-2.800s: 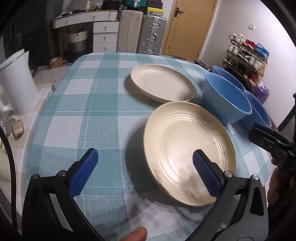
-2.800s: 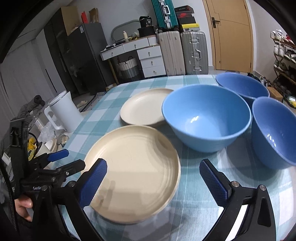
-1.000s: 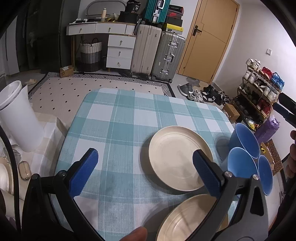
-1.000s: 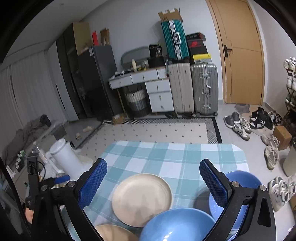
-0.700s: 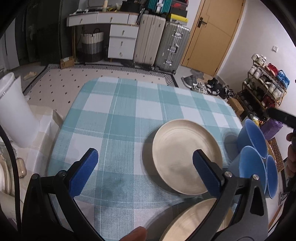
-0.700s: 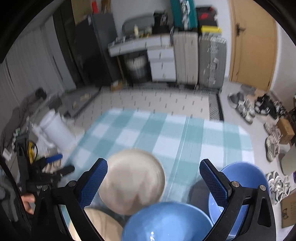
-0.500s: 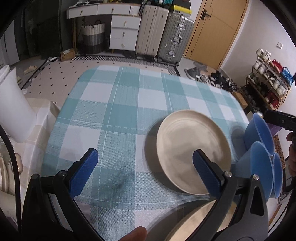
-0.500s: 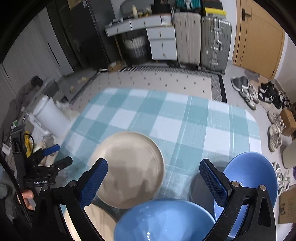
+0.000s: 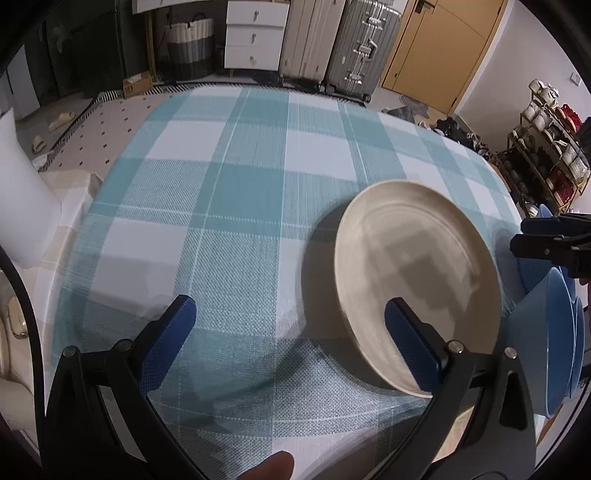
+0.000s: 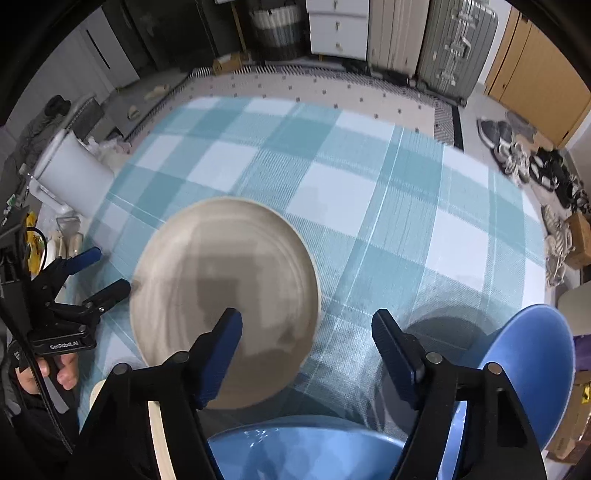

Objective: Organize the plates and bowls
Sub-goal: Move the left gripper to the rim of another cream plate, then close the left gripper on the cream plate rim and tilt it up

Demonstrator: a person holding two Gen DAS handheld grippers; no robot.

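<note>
Beige plate (image 9: 417, 266) (flat), blue bowls (image 9: 554, 332) beside, checked tablecloth (image 9: 221, 192)

Beyond the teal-checked tablecloth (image 9: 236, 192), suitcases (image 9: 332, 40) and white drawers (image 9: 255, 35) line the wall beside a wooden door (image 9: 443, 48).

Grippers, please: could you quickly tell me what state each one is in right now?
Left gripper: open, holding nothing, above the tablecloth beside the plate.
Right gripper: open, holding nothing.

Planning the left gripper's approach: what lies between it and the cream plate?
Only bare checked tablecloth between left gripper and cream plate, per the right wrist view.
</note>
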